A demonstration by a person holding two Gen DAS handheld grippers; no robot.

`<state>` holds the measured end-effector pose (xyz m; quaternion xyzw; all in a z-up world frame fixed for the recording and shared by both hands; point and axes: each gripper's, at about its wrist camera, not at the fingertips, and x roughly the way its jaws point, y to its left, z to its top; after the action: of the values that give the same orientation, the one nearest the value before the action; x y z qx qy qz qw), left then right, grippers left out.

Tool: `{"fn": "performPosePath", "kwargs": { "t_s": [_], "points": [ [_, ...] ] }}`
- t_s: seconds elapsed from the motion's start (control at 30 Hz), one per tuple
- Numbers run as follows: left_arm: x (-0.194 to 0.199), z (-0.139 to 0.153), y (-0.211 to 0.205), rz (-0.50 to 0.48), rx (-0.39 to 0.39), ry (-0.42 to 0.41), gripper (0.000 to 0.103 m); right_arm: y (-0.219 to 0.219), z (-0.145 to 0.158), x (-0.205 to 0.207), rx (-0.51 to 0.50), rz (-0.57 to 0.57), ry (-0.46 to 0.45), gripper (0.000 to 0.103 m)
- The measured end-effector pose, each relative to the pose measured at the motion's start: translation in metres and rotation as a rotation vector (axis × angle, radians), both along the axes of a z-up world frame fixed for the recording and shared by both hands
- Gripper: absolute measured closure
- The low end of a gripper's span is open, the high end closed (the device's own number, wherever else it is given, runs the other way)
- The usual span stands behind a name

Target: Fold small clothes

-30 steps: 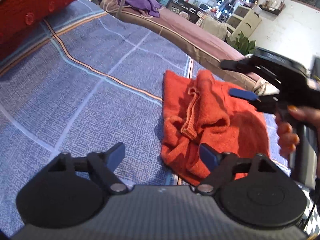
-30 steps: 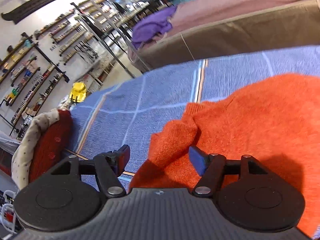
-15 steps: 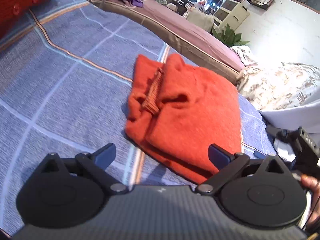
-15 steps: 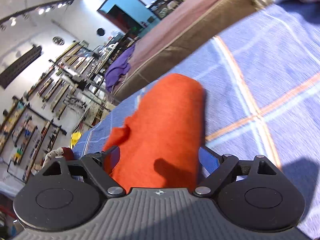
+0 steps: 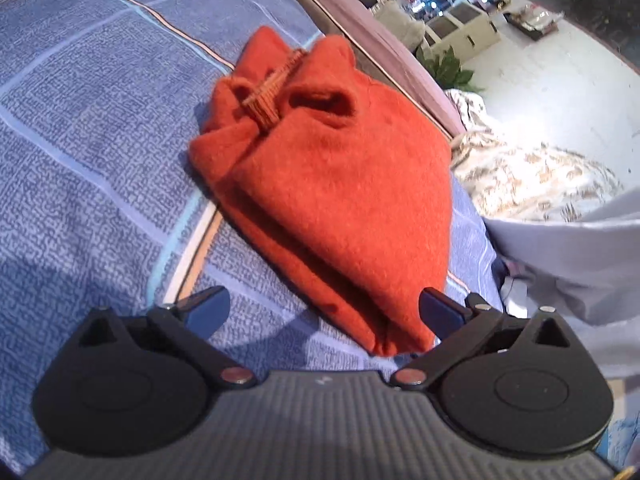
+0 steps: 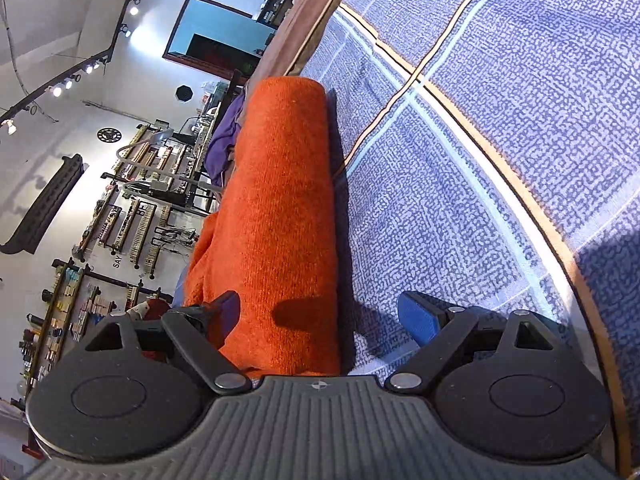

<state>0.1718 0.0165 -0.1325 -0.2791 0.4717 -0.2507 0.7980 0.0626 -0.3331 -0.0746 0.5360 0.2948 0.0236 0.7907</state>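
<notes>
An orange knit garment (image 5: 332, 184) lies folded on the blue checked bedspread (image 5: 80, 128), its ribbed collar bunched at the far end. My left gripper (image 5: 324, 312) is open and empty, its jaws on either side of the garment's near folded edge. In the right wrist view the camera is rolled sideways and the garment (image 6: 280, 216) runs away from the gripper as a long folded band. My right gripper (image 6: 320, 316) is open, its jaws on either side of the garment's near end, not closed on it.
A floral patterned cloth (image 5: 532, 176) and a pale grey sleeve (image 5: 572, 264) lie to the right of the garment. A brown and pink mattress edge (image 5: 360, 16) runs behind it. A purple cloth (image 6: 224, 140) lies beyond. Shelves (image 6: 132, 208) line the far wall.
The left gripper has moved closer to the garment's near edge. The right gripper has rolled further sideways and come in over the garment's end. The garment has gone from loose to folded.
</notes>
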Motion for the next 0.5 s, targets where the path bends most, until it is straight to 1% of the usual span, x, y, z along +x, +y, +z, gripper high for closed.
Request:
{"fn": "performPosePath", "kwargs": {
  "t_s": [0.1, 0.2, 0.27, 0.4, 0.5],
  "points": [
    [0.011, -0.002, 0.004, 0.045, -0.002, -0.019, 0.0, -0.006, 0.002, 0.013, 0.027, 0.002, 0.002, 0.0],
    [0.026, -0.006, 0.009, 0.082, -0.023, -0.03, 0.0, -0.01, 0.001, 0.026, 0.035, 0.013, -0.008, 0.0],
    [0.035, -0.007, 0.01, 0.09, -0.026, -0.039, 0.0, -0.009, -0.001, 0.035, 0.04, 0.025, 0.001, 0.0],
    [0.048, -0.005, 0.008, 0.094, -0.01, -0.076, 0.0, -0.005, 0.001, 0.051, 0.055, 0.047, -0.013, 0.0],
    [0.055, -0.009, 0.006, 0.106, -0.021, -0.094, 0.0, -0.002, 0.002, 0.062, 0.042, 0.058, -0.013, 0.0]
  ]
}}
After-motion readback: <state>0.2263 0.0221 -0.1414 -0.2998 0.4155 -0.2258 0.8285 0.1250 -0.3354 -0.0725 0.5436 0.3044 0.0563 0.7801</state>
